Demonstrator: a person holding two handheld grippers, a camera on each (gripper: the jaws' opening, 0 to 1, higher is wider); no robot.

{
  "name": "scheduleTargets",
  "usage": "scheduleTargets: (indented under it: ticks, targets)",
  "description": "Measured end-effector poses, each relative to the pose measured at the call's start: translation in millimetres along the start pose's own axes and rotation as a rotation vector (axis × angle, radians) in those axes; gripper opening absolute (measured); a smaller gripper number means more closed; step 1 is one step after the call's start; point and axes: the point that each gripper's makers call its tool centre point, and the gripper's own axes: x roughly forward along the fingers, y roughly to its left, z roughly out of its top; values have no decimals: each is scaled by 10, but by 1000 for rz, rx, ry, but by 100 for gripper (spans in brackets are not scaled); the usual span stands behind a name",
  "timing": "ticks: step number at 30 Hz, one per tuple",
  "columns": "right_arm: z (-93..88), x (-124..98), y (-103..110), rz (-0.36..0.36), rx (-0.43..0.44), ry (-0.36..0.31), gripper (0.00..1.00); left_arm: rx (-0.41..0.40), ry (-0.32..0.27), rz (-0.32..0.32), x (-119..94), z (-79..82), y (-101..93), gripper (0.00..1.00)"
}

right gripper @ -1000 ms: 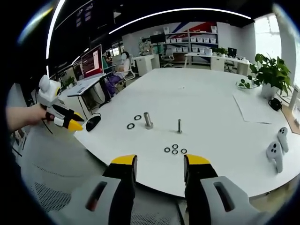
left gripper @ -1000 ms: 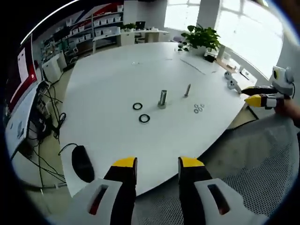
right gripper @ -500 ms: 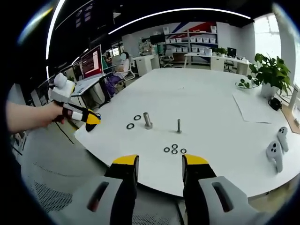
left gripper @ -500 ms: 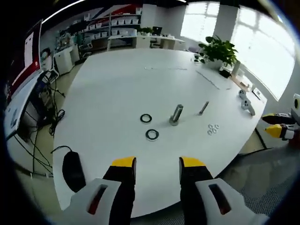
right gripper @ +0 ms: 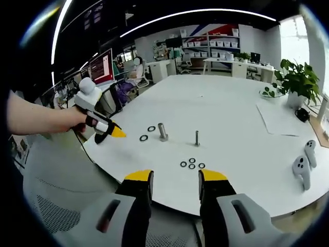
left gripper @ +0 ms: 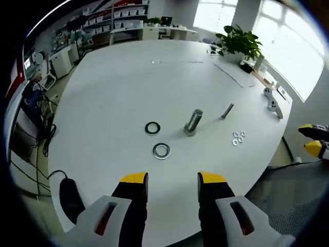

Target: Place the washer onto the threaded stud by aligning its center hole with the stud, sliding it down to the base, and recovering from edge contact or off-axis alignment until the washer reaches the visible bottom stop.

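Observation:
On the white table (left gripper: 108, 92) stand a thick threaded stud (left gripper: 193, 122) and a thinner stud (left gripper: 227, 110). Two large washers (left gripper: 152, 127) (left gripper: 161, 151) lie left of the thick stud. Three small washers (left gripper: 238, 137) lie in a cluster to its right. My left gripper (left gripper: 173, 180) is open and empty, held above the near table edge, short of the large washers. The right gripper view shows the thick stud (right gripper: 163, 131), the thin stud (right gripper: 197, 138), the small washers (right gripper: 192, 164) and the left gripper (right gripper: 110, 131) in a hand. My right gripper (right gripper: 175, 176) is open, off the table's edge.
A dark computer mouse (left gripper: 69, 193) lies near the table's left edge. Two white hand controllers (right gripper: 303, 164) rest at the right side, with a sheet of paper (right gripper: 277, 121) and a potted plant (right gripper: 295, 80) behind them. A mesh chair back (right gripper: 56, 206) is below the grippers.
My left gripper has moved forward over the table edge toward the large washers, which now look closer. The right gripper has hardly moved. Nothing on the table has shifted.

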Motion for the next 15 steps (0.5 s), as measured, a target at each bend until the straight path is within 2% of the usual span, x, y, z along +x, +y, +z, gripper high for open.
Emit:
scheduleTargets:
  ticks: [7,9,15]
  targets:
    - [-5,0,-4,-1,-2,2,37,54,64,-4,250,61,3,37]
    - [-5,0,-7,-2,-1,3,37,104,101,5,318,30,12,36]
    - [-9,0,-10,-4,-1,3,37,117,158,4,509,-32,17,36]
